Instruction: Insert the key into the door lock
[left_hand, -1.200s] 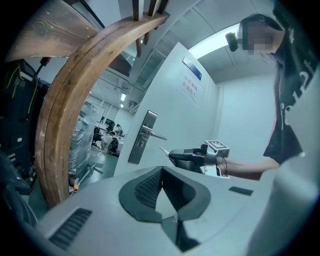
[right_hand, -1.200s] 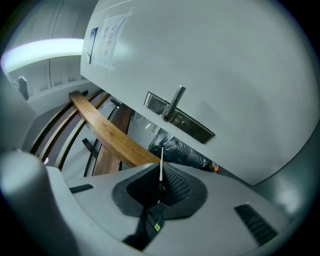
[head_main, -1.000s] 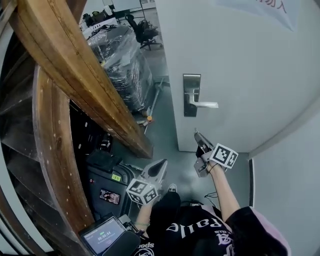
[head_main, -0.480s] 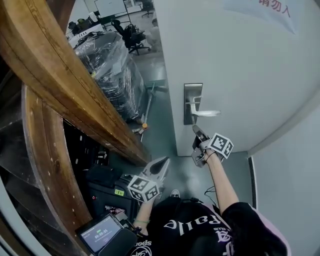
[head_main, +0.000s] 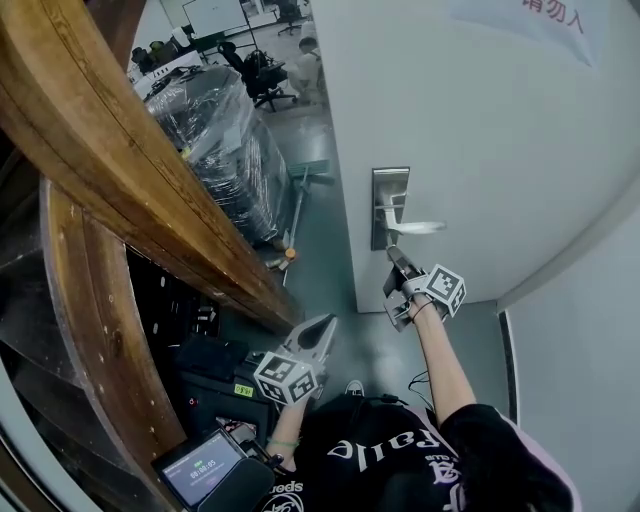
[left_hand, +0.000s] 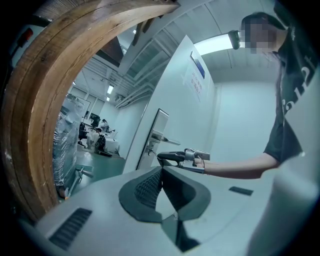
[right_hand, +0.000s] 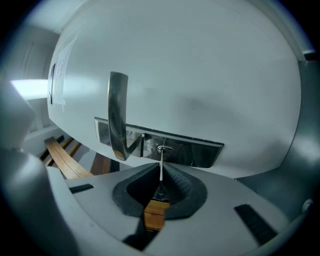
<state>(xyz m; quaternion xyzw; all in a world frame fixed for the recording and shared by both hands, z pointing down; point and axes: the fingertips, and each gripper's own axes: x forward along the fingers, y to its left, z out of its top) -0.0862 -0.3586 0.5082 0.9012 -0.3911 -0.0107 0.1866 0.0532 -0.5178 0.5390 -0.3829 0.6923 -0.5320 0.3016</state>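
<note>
A steel lock plate (head_main: 389, 205) with a lever handle (head_main: 417, 228) sits on the white door (head_main: 480, 130). My right gripper (head_main: 393, 257) is just below the plate, shut on a thin metal key (right_hand: 161, 169) that has a brown wooden tag (right_hand: 155, 215). In the right gripper view the key's tip is at the keyhole (right_hand: 164, 149) in the lock plate (right_hand: 202, 153), beside the handle (right_hand: 117, 115). I cannot tell how deep it sits. My left gripper (head_main: 322, 329) hangs low, away from the door. Its pads (left_hand: 148, 189) are shut on nothing.
A curved wooden beam (head_main: 120, 170) runs along the left. A plastic-wrapped pallet (head_main: 225, 140) stands behind it, with a mop on the floor nearby. Dark cases and a tablet (head_main: 205, 468) lie at the person's feet. A white wall (head_main: 570, 340) adjoins the door on the right.
My right gripper has risen with the key from below the handle to the lock plate. The left gripper has stayed about where it was.
</note>
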